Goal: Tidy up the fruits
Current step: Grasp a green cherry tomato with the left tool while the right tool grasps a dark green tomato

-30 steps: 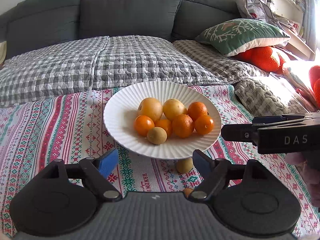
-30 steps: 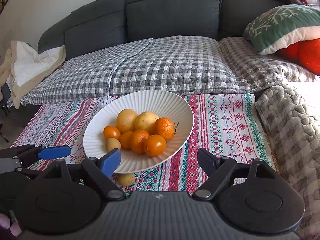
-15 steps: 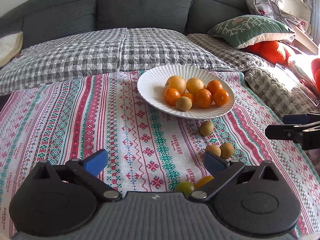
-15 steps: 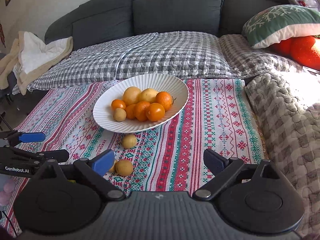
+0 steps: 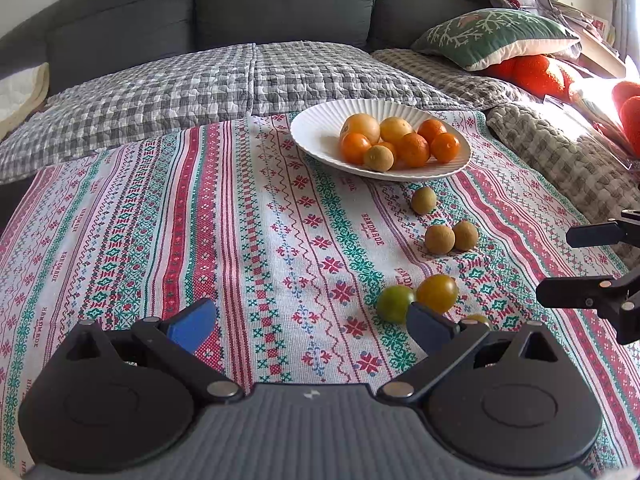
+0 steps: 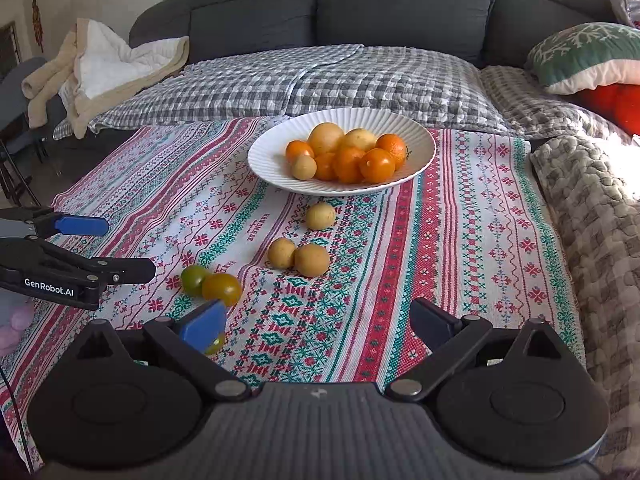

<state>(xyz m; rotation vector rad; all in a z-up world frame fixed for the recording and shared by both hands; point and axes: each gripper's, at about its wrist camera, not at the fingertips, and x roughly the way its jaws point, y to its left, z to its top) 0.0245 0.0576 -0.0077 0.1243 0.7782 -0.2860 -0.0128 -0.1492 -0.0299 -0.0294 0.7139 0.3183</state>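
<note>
Loose fruits [image 5: 439, 239] before plate [image 5: 316, 136]

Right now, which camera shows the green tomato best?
The right wrist view: the green tomato lies in the open, touching the orange tomato. In the left wrist view the green tomato is partly hidden behind the left hand-held gripper.

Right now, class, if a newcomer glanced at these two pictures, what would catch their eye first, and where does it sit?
First, the white ribbed plate piled with orange and yellow fruit, at the far end of the patterned cloth. Next, the loose fruit trailing toward the cameras: three tan round ones, then a green tomato touching an orange-yellow tomato. Both open tongs frame the near edge.
</note>
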